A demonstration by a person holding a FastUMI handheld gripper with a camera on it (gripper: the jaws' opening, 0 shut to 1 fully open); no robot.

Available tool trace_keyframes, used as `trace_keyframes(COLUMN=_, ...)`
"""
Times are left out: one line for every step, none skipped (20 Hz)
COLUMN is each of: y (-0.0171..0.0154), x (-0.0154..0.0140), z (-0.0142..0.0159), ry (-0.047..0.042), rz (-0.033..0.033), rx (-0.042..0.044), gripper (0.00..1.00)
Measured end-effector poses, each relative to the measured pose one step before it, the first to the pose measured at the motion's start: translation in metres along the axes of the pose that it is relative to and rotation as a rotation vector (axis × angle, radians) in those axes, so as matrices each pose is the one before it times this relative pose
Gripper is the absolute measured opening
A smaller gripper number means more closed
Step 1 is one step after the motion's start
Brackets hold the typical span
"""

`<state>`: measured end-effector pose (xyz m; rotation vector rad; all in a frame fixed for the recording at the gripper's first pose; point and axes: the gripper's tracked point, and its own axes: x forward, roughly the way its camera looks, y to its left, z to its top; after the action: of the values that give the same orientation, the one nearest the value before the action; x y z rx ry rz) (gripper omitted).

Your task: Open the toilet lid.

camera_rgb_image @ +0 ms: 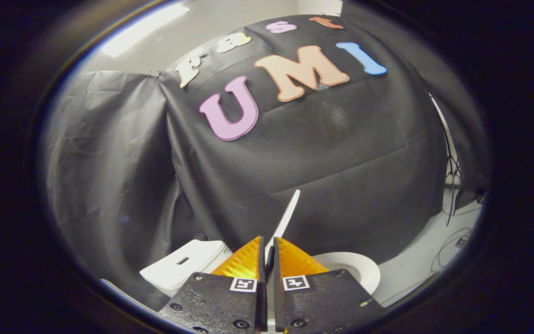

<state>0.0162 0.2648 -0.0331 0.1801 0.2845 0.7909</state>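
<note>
— Gripper (pixel 269 253) first: what are the fingers doing?

— Drawn almost together, a thin slit between them. The lid's (pixel 287 217) white edge runs into that slit and sticks up beyond the tips, tilted a little to the right. Looks pinched on both faces, so I'd call it a hold on the lid.

— And the lid, where does it stand?

— Raised well off the toilet. It rises edge-on against the black cloth wall (pixel 341 162). The seat ring (pixel 362 269) sits low, just right of the fingers, uncovered. The white tank (pixel 183 266) is low on the left.

— So which step?

— Lifting, late in it, by my reading. Lid is nearly upright but held in the fingers, not resting on anything I can see.

— Next move?

— My guess: carry it back on its hinge arc until it leans against the tank, then spread the fingers and draw off. Hinge itself is hidden behind the fingers. Cables (pixel 452 185) trail down the right wall onto the white floor (pixel 415 264), well apart from the work.
</note>
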Motion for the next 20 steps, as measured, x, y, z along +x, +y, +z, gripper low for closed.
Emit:
trace_keyframes(y=0.01289, x=-0.00138, z=0.0025, ry=-0.01147, rz=0.01171, rx=-0.00699, gripper=0.06)
trace_keyframes(y=0.01202, x=0.00055, z=0.00358, ry=-0.01762, rz=0.01205, rx=-0.00385, gripper=0.06)
trace_keyframes(y=0.0087, x=0.00266, z=0.0023, ry=-0.01223, rz=0.00418, rx=0.00346, gripper=0.06)
trace_keyframes(y=0.00785, x=0.00235, z=0.00161, ry=-0.0108, rz=-0.00535, rx=0.00953, gripper=0.06)
trace_keyframes(y=0.00774, x=0.00278, z=0.00187, ry=-0.01014, rz=0.00314, rx=0.00313, gripper=0.06)
trace_keyframes(y=0.00944, x=0.00102, z=0.00155, ry=-0.00766, rz=0.00706, rx=0.00547, gripper=0.06)
trace_keyframes(y=0.01098, x=0.0023, z=0.002, ry=-0.00807, rz=0.0136, rx=0.00283, gripper=0.06)
trace_keyframes(y=0.00986, x=0.00256, z=0.00126, ry=0.00535, rz=0.00643, rx=-0.0049, gripper=0.06)
trace_keyframes(y=0.00834, x=0.00165, z=0.00097, ry=0.00385, rz=-0.00076, rx=-0.01729, gripper=0.06)
trace_keyframes(y=0.0088, x=0.00264, z=0.00074, ry=0.01315, rz=-0.00251, rx=-0.02501, gripper=0.06)
trace_keyframes(y=0.0071, x=0.00177, z=-0.00022, ry=0.00787, rz=0.00216, rx=-0.02281, gripper=0.06)
trace_keyframes(y=0.01184, x=0.00219, z=0.00083, ry=0.00874, rz=0.00715, rx=-0.01159, gripper=0.06)
trace_keyframes(y=0.01161, x=0.00291, z=0.00101, ry=0.00391, rz=0.01153, rx=-0.00508, gripper=0.06)
trace_keyframes(y=0.00864, x=0.00222, z=0.00094, ry=0.00098, rz=0.01149, rx=-0.00151, gripper=0.06)
trace_keyframes(y=0.00866, x=0.00256, z=0.00053, ry=0.00218, rz=0.0127, rx=0.00483, gripper=0.06)
trace_keyframes(y=0.00998, x=0.00271, z=-0.00047, ry=0.00021, rz=0.01188, rx=0.00346, gripper=0.06)
trace_keyframes(y=0.00949, x=0.00279, z=-0.0007, ry=0.00332, rz=0.01015, rx=-0.00251, gripper=0.06)
trace_keyframes(y=0.00967, x=0.00396, z=0.00071, ry=0.00565, rz=0.00972, rx=-0.00691, gripper=0.06)
trace_keyframes(y=0.01045, x=0.00395, z=-0.00044, ry=0.00962, rz=0.00853, rx=-0.01137, gripper=0.06)
trace_keyframes(y=0.0106, x=0.00469, z=-0.00069, ry=0.01129, rz=0.00971, rx=-0.0199, gripper=0.06)
